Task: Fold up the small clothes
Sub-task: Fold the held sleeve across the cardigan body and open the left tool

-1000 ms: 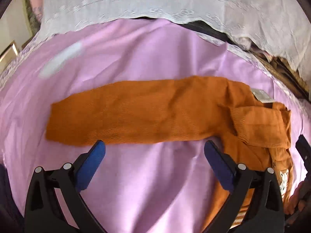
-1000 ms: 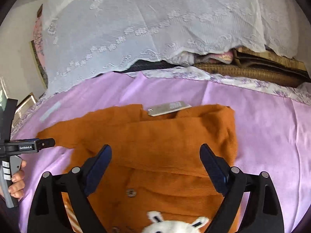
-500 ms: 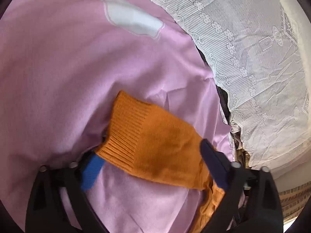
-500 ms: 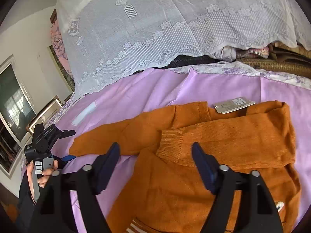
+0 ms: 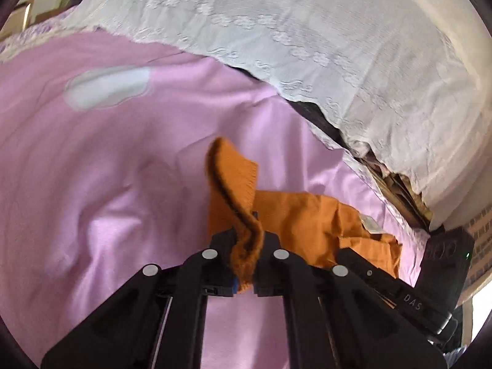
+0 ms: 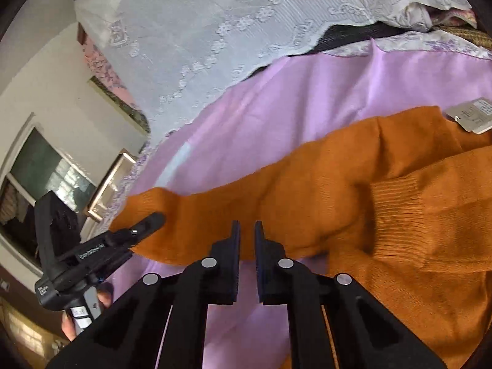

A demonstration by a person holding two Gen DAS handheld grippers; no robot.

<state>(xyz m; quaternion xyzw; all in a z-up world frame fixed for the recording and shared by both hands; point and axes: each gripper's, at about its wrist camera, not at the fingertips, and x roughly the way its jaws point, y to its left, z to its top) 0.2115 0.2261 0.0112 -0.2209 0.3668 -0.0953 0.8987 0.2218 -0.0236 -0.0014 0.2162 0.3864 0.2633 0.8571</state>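
orange sweater (image 6: 323, 190): left gripper (image 5: 246, 264) has just clamped its sleeve cuff; right gripper (image 6: 247, 240) nearly closed, grasping nothing.

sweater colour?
Burnt orange sweater, ribbed cuffs; clearest in the right wrist view.

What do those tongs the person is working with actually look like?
Both tongs, left and right, are matte black plastic frames: two angled arms with round silver rivets at the joints, and flat fingers faced with dark blue pads. The handle of the left one carries small white lettering and a grey button panel.
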